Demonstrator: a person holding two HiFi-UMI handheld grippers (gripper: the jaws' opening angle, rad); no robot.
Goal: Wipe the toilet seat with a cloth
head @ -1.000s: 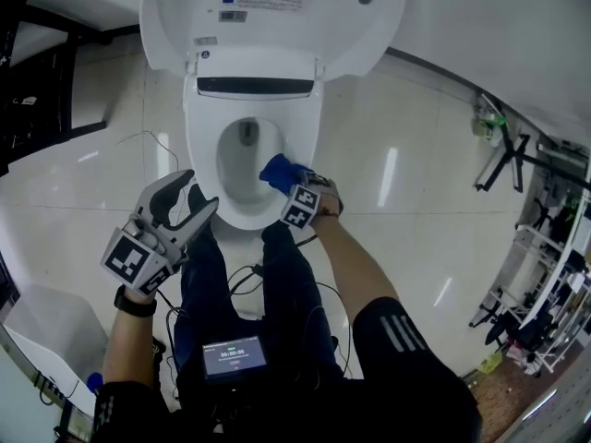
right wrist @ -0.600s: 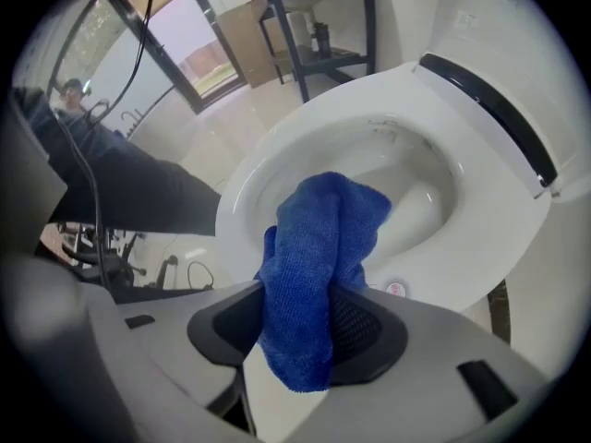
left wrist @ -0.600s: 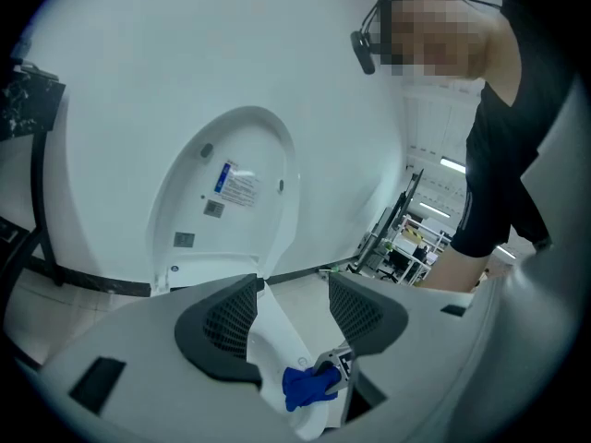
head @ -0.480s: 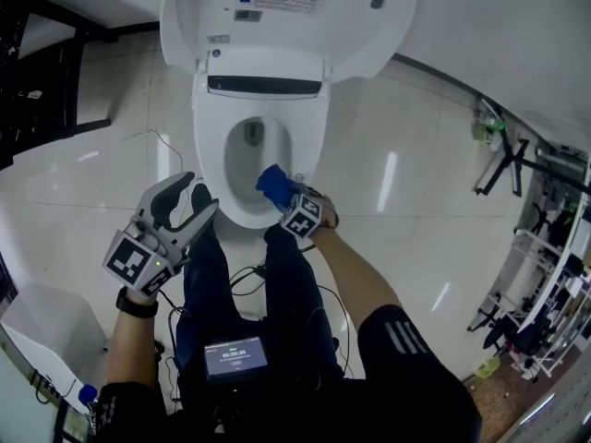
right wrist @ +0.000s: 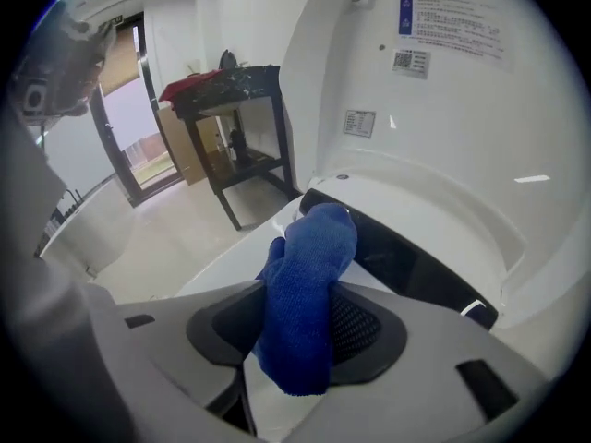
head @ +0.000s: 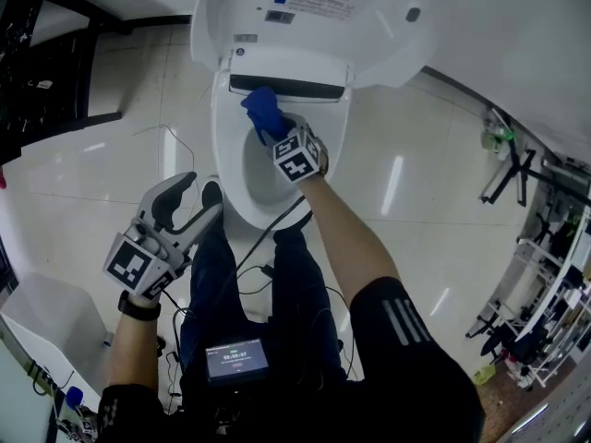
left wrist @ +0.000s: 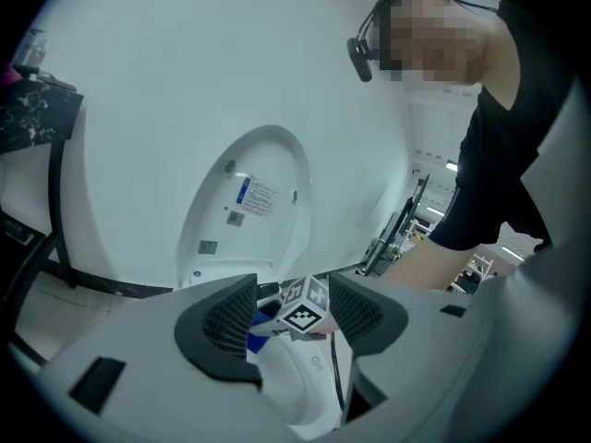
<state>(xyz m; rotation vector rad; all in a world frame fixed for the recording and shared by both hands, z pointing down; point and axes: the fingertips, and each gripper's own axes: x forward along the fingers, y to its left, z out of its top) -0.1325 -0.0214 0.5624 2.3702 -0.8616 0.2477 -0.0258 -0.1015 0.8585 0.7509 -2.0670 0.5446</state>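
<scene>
A white toilet stands with its lid (head: 323, 17) raised and its seat (head: 231, 155) down around the bowl. My right gripper (head: 277, 135) reaches over the bowl to the seat's back edge, shut on a blue cloth (head: 263, 111) (right wrist: 305, 293). The cloth's tip lies against the rear of the seat, just under the dark slot (head: 288, 88) below the lid. My left gripper (head: 194, 206) hangs open near the toilet's front left, holding nothing; in the left gripper view its pads (left wrist: 222, 326) frame the bowl and the right gripper's marker cube (left wrist: 305, 307).
A black-framed stand (head: 46, 53) sits at the far left on the glossy tiled floor (head: 83, 173). Racks and cleaning tools (head: 536, 238) crowd the right side. Cables (head: 268, 266) trail by the person's legs, and a small screen (head: 235, 358) hangs at the waist.
My right gripper has carried the blue cloth from the seat's front right rim up to its back edge. The left gripper has stayed where it was.
</scene>
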